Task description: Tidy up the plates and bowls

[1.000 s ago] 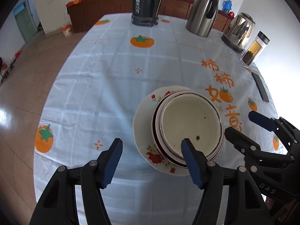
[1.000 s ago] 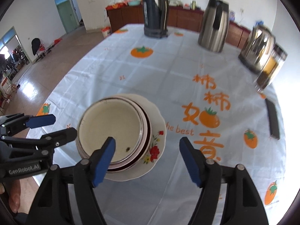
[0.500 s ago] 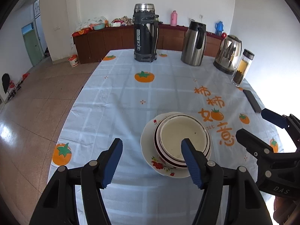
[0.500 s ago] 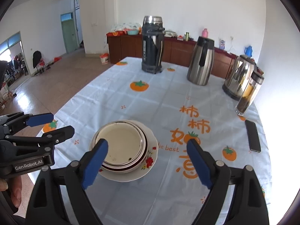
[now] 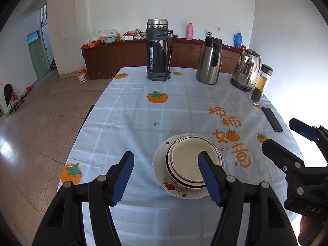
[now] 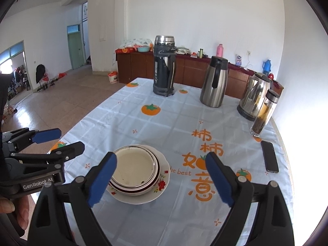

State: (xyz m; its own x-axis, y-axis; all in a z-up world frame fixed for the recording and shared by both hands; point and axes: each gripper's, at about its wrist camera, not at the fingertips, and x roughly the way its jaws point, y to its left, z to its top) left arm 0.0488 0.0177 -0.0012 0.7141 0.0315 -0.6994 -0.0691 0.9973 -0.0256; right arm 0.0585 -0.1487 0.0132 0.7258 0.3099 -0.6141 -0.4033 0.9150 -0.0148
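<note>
A cream bowl (image 5: 190,164) sits nested in a red-rimmed bowl on a white floral plate (image 5: 158,170), near the front of the table. In the left wrist view my left gripper (image 5: 165,157) hangs above and in front of this stack, open, with nothing between its blue pads. My right gripper (image 5: 279,133) shows at the right edge, also open. In the right wrist view the bowl (image 6: 133,168) and plate (image 6: 165,176) lie below the wide-open right gripper (image 6: 161,157), which holds nothing. The left gripper (image 6: 70,138) stands to the left of the stack.
On the persimmon-print tablecloth (image 5: 143,112), at the far end, stand a black thermos (image 5: 157,49), a steel jug (image 5: 209,61), a kettle (image 5: 246,69) and a tea bottle (image 5: 261,84). A phone (image 5: 271,119) lies at the right. A hand (image 6: 12,209) grips the left tool.
Both grippers have risen and pulled back from the stack, so it looks smaller and lower in both views. The right gripper's jaws have spread wider. The stack has not moved.
</note>
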